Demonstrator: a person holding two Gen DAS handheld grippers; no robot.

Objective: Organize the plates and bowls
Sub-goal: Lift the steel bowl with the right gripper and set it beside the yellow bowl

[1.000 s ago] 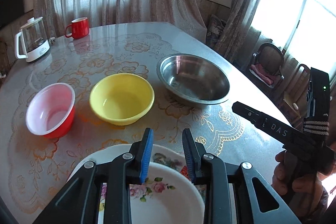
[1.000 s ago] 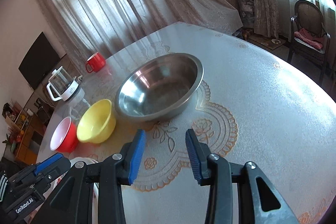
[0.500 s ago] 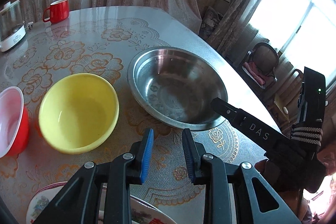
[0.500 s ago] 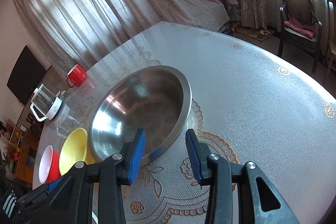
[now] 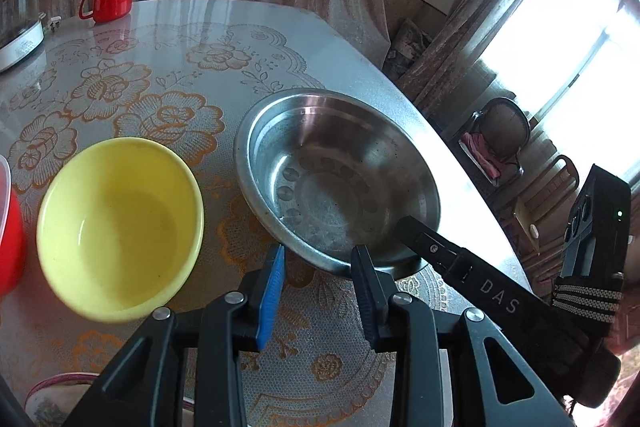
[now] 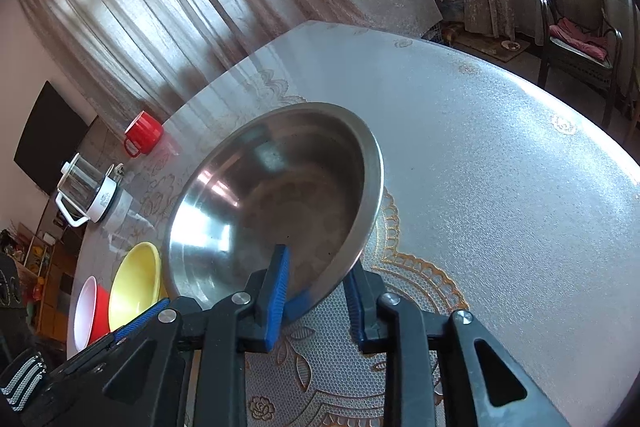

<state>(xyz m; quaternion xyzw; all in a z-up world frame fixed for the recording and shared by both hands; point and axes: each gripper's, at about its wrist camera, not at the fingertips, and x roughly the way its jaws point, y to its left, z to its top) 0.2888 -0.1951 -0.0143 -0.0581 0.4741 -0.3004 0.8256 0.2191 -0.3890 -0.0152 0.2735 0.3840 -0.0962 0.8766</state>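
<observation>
Steel bowl (image 6: 280, 195) — shiny, shallow, wide-rimmed, seemingly tilted — on table (image 6: 500, 187).

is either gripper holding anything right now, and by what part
The right gripper has closed its jaws onto the steel bowl, gripping its near rim. The left gripper holds nothing.

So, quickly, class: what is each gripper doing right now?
Left gripper: open, empty, near the steel bowl.
Right gripper: tongs just closing over the steel bowl's rim.

Brushed, shiny steel bowl (image 5: 336, 183), glossy yellow plastic bowl (image 5: 120, 227), bench (image 6: 500, 187) under pebbled, glossy plastic cover with lace-print flowers, sheer cloth curtains (image 6: 168, 7)
</observation>
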